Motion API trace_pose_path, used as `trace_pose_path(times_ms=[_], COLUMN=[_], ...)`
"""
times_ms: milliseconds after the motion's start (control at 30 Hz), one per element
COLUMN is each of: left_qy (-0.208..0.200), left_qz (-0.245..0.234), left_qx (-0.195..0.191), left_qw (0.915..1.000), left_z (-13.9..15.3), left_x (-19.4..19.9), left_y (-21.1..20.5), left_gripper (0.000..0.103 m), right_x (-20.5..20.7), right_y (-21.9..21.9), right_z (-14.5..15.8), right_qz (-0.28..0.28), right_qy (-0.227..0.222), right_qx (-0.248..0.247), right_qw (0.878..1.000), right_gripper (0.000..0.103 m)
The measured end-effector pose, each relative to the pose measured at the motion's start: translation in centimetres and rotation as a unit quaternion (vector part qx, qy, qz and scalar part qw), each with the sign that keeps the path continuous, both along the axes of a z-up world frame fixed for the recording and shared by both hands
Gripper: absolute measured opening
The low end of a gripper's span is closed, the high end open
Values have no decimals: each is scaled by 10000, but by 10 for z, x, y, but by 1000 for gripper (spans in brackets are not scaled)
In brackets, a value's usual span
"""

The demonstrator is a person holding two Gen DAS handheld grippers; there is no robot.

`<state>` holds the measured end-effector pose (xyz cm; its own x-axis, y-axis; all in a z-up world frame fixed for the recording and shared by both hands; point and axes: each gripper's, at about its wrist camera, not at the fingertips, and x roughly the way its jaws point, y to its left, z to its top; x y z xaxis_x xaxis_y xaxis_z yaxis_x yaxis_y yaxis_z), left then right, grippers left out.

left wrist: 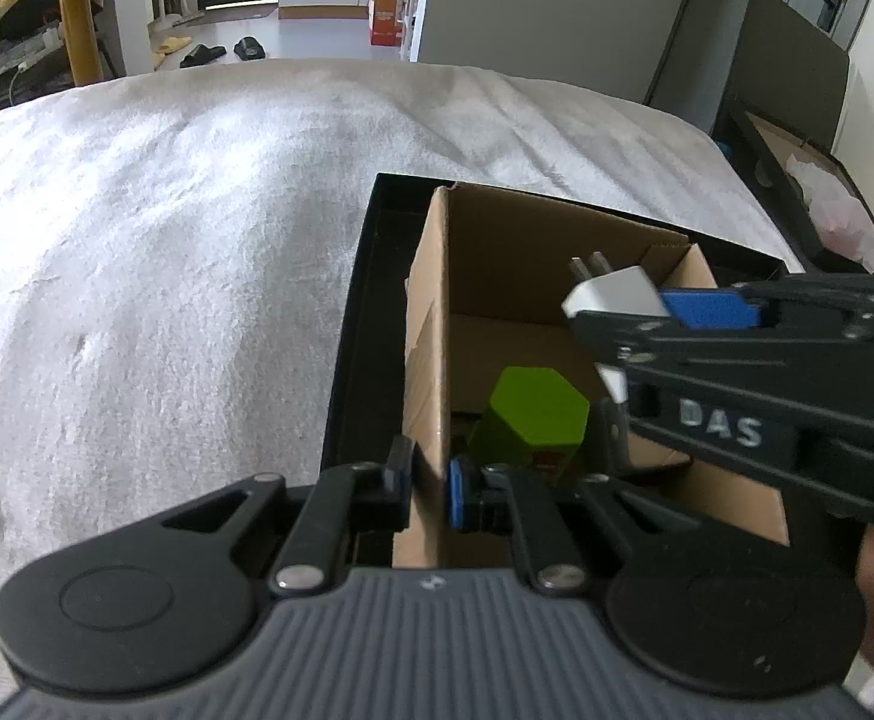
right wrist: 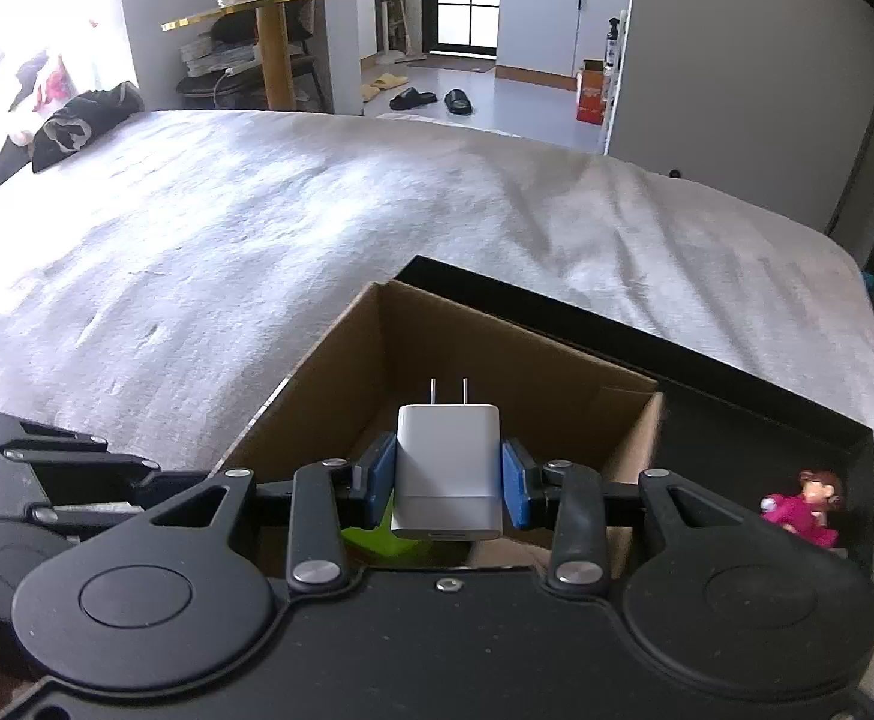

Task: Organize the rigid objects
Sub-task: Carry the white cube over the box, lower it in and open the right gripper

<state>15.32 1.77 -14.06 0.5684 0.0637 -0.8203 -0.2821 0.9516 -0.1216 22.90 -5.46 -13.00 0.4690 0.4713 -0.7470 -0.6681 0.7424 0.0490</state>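
My left gripper (left wrist: 428,489) fingers pinch the left wall of the brown cardboard box (left wrist: 431,324). My right gripper (right wrist: 448,477) fingers hold a white plastic plug charger (right wrist: 448,468) over the box. A green plastic block (left wrist: 535,414) sits inside, near me.

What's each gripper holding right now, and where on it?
The right gripper clamps the white charger by its two side faces, prongs pointing away. The left gripper pinches the cardboard box by its left wall, near the top edge.
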Motion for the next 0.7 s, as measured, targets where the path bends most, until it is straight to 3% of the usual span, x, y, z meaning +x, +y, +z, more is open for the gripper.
trace_pose_path(times_ms=[167, 700], left_qy=[-4, 81], left_qz=[14, -35], left_qx=[-40, 169], left_qw=[10000, 9998], left_z=[0, 9], left_x=[-1, 1], left_y=[1, -7], left_gripper=[11, 16], right_x=[2, -15], right_y=[6, -57], right_z=[-4, 20], right_qz=[12, -454], right_qy=[351, 180], right_qx=[309, 379], right_qw=[9989, 9981], right_gripper=[39, 40])
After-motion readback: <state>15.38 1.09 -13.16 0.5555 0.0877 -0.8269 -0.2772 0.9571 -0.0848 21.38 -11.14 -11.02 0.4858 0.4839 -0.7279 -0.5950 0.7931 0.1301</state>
